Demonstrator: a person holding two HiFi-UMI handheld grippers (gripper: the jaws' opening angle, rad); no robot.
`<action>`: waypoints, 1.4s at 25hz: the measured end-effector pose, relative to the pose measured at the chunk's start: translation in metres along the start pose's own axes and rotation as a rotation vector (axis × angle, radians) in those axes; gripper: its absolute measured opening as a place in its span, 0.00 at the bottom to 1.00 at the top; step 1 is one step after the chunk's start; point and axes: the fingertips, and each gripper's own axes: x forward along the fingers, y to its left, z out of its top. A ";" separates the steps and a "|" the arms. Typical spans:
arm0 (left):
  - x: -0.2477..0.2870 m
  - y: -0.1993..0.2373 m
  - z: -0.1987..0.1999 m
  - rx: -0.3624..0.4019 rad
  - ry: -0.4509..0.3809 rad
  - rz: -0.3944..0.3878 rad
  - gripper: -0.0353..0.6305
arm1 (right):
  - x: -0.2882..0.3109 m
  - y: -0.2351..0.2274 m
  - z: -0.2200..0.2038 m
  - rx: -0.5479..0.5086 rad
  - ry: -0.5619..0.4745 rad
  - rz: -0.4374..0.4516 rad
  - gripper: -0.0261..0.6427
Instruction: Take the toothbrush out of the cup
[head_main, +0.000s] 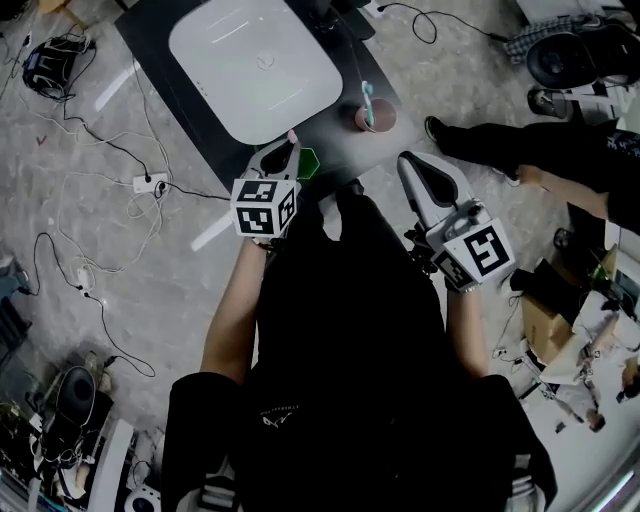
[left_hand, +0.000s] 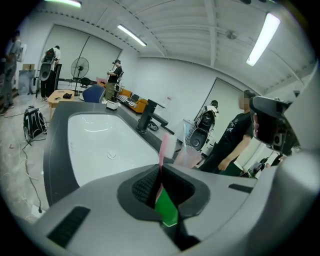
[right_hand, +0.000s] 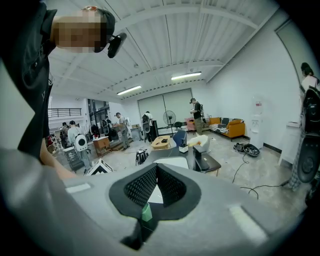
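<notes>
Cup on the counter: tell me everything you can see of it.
The cup is small and round, pinkish, and in the left gripper view it looks translucent, like plastic. It stands upright on the dark counter, to the right of the white basin and near the counter's corner. A light teal toothbrush stands in it, sticking up above the rim and leaning on it. Nothing else touches the cup.

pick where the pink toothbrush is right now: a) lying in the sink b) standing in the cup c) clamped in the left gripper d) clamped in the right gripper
c: the left gripper is shut on the pink toothbrush, which sticks up between its jaws; the cup holds a light blue toothbrush.
</notes>
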 end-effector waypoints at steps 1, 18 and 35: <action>-0.003 -0.001 0.002 -0.002 -0.011 -0.001 0.07 | 0.000 0.000 -0.003 -0.017 0.010 0.008 0.05; -0.095 -0.044 0.064 0.068 -0.305 0.001 0.07 | 0.020 0.034 -0.003 -0.027 -0.006 0.204 0.05; -0.162 -0.050 0.055 0.071 -0.412 0.108 0.07 | 0.041 0.067 -0.021 -0.114 0.060 0.352 0.05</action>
